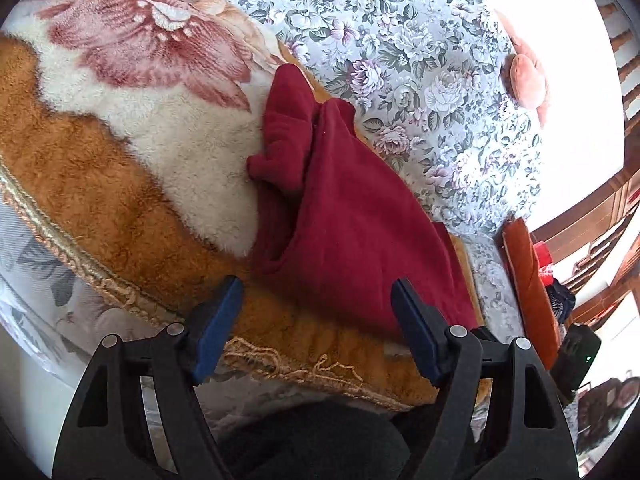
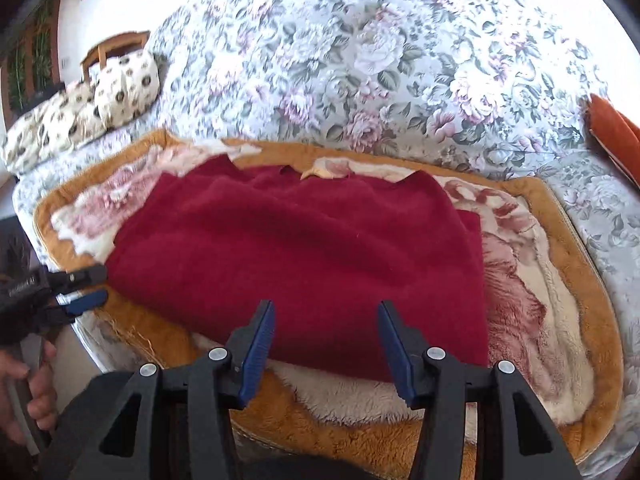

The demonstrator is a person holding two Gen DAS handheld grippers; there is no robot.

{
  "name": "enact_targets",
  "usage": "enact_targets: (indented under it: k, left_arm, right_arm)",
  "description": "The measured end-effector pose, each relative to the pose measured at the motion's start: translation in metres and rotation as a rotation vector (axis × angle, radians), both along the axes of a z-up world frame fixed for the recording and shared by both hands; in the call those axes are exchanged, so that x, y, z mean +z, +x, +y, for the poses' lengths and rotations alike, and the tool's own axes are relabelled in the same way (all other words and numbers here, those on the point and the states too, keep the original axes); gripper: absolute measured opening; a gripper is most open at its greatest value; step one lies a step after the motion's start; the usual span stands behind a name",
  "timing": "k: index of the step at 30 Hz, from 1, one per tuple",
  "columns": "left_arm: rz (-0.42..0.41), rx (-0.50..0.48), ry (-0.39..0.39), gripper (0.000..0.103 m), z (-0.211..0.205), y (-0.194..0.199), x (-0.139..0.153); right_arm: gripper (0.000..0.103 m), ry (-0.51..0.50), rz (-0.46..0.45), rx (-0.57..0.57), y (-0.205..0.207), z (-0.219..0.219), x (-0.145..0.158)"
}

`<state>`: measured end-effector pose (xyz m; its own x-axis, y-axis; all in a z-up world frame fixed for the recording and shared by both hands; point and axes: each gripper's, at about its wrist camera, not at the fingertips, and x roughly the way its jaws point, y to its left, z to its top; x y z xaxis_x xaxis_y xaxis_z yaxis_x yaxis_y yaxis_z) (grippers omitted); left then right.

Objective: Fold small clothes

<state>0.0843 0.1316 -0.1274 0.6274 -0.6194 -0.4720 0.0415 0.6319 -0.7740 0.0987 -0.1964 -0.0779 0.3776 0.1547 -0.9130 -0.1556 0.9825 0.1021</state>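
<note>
A dark red fleece garment [image 2: 304,248] lies folded on a brown and cream flowered plush mat [image 2: 568,280] on a sofa seat. In the left wrist view the garment [image 1: 352,216] runs away from the gripper, with a bunched sleeve on its left side. My left gripper [image 1: 316,312] is open and empty at the garment's near edge. It also shows in the right wrist view [image 2: 94,286] at the garment's left edge. My right gripper [image 2: 326,338] is open and empty over the garment's near hem.
The sofa back [image 2: 360,60] with a grey floral cover rises behind the mat. A spotted cream cushion [image 2: 88,104] lies at the far left, an orange cushion [image 2: 616,136] at the right. A pink cushion [image 1: 526,76] rests on the sofa.
</note>
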Motion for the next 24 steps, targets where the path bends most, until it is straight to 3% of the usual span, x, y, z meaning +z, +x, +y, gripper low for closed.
enact_targets:
  k: [4, 15, 19, 22, 24]
  left_arm:
    - [0.023, 0.015, -0.114, 0.082, 0.007, 0.006, -0.007]
    - [-0.025, 0.037, -0.212, 0.082, 0.004, 0.023, -0.002]
    - [-0.009, 0.054, -0.281, 0.082, 0.011, 0.027, -0.009]
    - [0.06, -0.01, -0.388, 0.082, 0.005, 0.022, -0.02]
    - [0.074, -0.013, -0.353, 0.076, 0.002, 0.023, -0.02]
  right_arm:
    - [0.05, -0.019, 0.036, 0.004, 0.004, 0.0, -0.01]
    - [0.05, -0.011, 0.077, -0.007, 0.007, -0.005, -0.018]
    - [0.05, -0.034, 0.076, 0.008, 0.007, -0.001, -0.018]
    - [0.05, -0.03, 0.078, 0.002, 0.007, -0.002, -0.019]
    - [0.05, -0.028, 0.08, 0.0, 0.008, -0.003, -0.019]
